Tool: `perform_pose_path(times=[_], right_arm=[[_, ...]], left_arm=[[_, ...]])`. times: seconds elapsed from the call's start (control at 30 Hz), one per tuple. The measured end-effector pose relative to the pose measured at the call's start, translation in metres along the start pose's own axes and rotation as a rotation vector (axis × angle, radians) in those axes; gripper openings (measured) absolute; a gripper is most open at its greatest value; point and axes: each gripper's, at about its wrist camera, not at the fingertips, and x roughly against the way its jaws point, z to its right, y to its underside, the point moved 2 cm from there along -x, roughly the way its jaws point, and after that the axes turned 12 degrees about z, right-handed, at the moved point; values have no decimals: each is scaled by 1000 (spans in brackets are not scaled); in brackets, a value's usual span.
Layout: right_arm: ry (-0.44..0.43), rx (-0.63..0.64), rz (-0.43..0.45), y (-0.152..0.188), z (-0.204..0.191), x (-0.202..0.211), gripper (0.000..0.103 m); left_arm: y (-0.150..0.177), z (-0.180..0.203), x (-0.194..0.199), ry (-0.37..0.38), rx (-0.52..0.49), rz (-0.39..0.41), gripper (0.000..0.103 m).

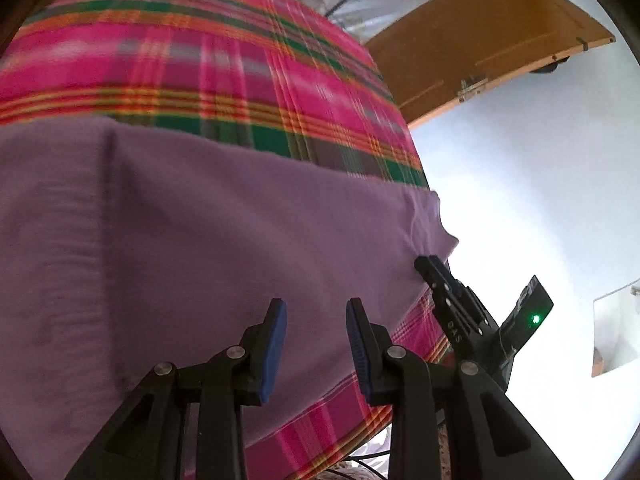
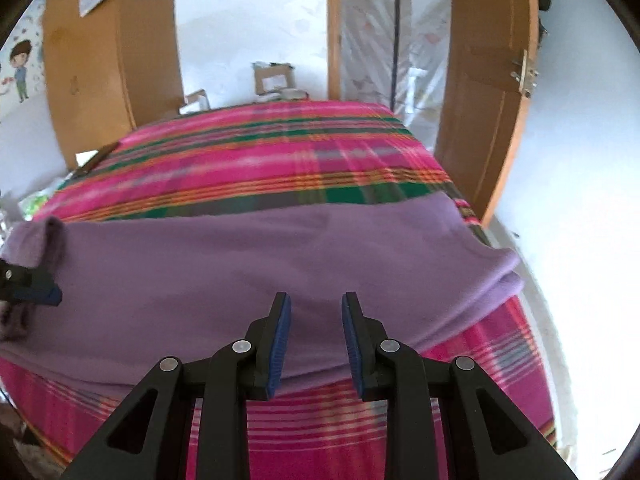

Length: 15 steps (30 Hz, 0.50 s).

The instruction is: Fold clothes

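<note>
A purple garment (image 1: 208,240) lies spread flat across the near part of a pink plaid cloth-covered surface (image 1: 192,60); it also shows in the right wrist view (image 2: 248,264). My left gripper (image 1: 316,344) is open and empty, hovering just above the garment's near edge. My right gripper (image 2: 316,340) is open and empty over the garment's near hem. The right gripper shows at the garment's right corner in the left wrist view (image 1: 444,284). The left gripper's tip (image 2: 36,288) shows by the garment's raised left corner.
The plaid surface (image 2: 280,160) drops off at its right edge to a white floor (image 1: 520,200). A brown wooden door (image 1: 480,32) stands open at the far right. Cardboard boxes (image 2: 272,76) and brown panels (image 2: 88,60) stand behind the surface.
</note>
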Motion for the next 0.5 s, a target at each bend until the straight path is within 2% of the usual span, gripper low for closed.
perform_pose_path(times=[0.4, 0.5], right_arm=[[214, -118, -36, 1, 81, -6, 27], [235, -172, -43, 1, 99, -5, 27]], left_arm=[[-8, 7, -31, 20, -5, -40, 32], [-11, 10, -36, 33, -6, -48, 33]])
